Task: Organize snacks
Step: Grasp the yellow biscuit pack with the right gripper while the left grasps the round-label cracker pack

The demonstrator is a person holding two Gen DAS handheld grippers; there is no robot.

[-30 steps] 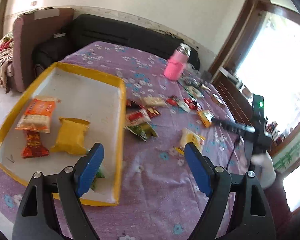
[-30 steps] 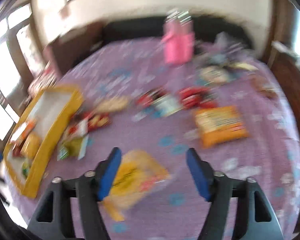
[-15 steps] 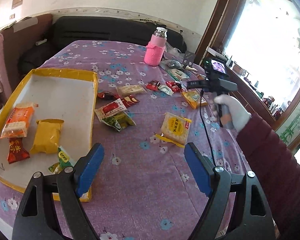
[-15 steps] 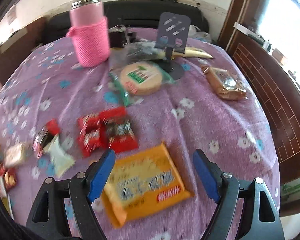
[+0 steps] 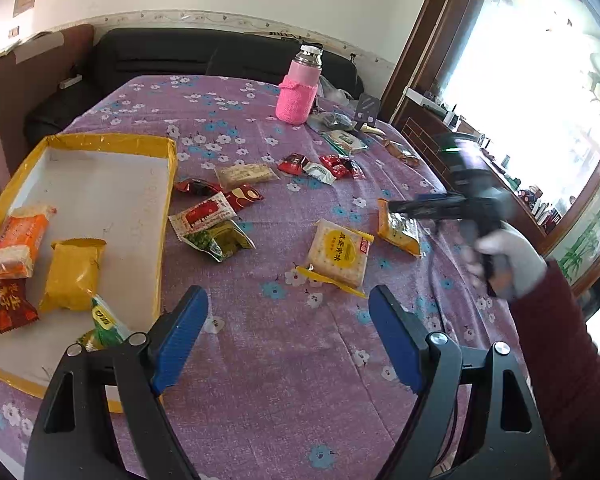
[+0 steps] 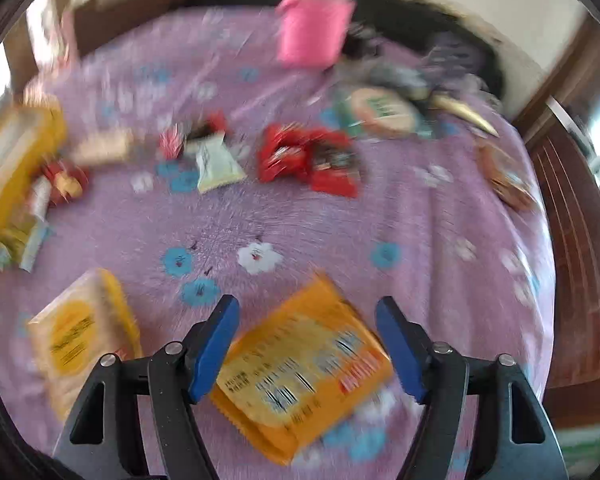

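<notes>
A yellow-rimmed white tray (image 5: 168, 184) at the left holds an orange packet (image 5: 16, 244), a yellow one (image 5: 72, 272), a red one (image 5: 14, 304) and a green one (image 5: 106, 322). Loose snacks lie scattered over the purple flowered tablecloth (image 5: 284, 380). My left gripper (image 5: 286, 300) hangs open over bare cloth beside the tray's near corner, nothing between its fingers. My right gripper (image 6: 306, 304) points down over an orange-yellow packet (image 6: 300, 364); its jaws are closing, the packet lies between them, and the pads stand clear of it. A yellow cracker packet (image 6: 76, 340) lies to its left.
A pink-sleeved bottle (image 5: 298, 96) stands at the table's far side, with a round green-labelled packet (image 5: 346, 140) and a phone stand (image 5: 367, 109) near it. Red packets (image 5: 340, 164) and a green pouch (image 5: 220, 240) lie mid-table. A dark sofa runs behind; the table's edge drops off at the right.
The right gripper has swung down from the red packets, and the orange-yellow packet now sits between its jaws. The left gripper drifted right from the tray, then held still.
</notes>
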